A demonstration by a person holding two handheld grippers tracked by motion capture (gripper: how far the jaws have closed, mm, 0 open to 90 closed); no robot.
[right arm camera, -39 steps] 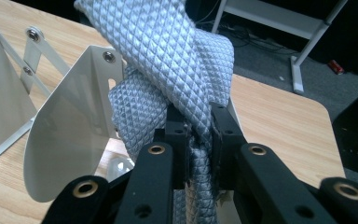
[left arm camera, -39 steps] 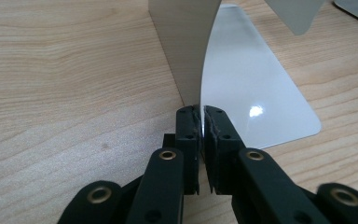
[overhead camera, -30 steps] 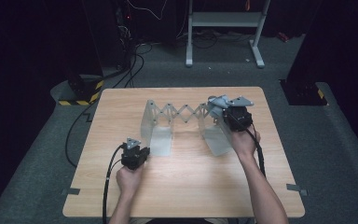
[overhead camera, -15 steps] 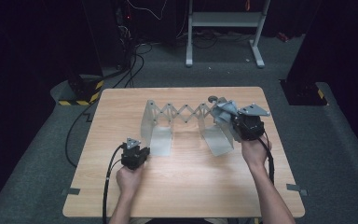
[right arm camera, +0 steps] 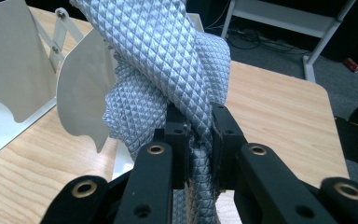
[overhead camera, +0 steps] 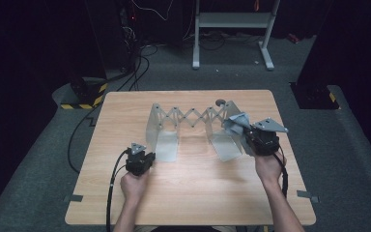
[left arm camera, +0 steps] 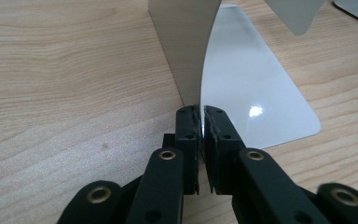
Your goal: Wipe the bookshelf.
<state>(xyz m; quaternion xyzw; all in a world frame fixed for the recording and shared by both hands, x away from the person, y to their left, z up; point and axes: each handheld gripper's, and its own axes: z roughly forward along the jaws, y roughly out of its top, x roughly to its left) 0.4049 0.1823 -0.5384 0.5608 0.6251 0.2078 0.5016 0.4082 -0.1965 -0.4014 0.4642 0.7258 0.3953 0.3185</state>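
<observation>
Lab/studio: black drapes, grey carpet, floor cables [overhead camera: 140,53], hazard-taped box [overhead camera: 84,92], wood table [overhead camera: 193,193].

Cloth [right arm camera: 168,60] was silver-grey w/ a quilted diamond pattern. Folding rack [overhead camera: 188,126] was pale grey metal, its plates glossy white-grey. Table [overhead camera: 193,203] was light wood w/ visible grain. Both grippers, left [left arm camera: 201,135] & right [right arm camera: 198,135], were black w/ brass-coloured rivets. Floor [overhead camera: 348,159] was dark grey carpet; yellow-black hazard stripes [overhead camera: 79,102] beside it.

no readable text, labels, brands, numbers or signs
</observation>
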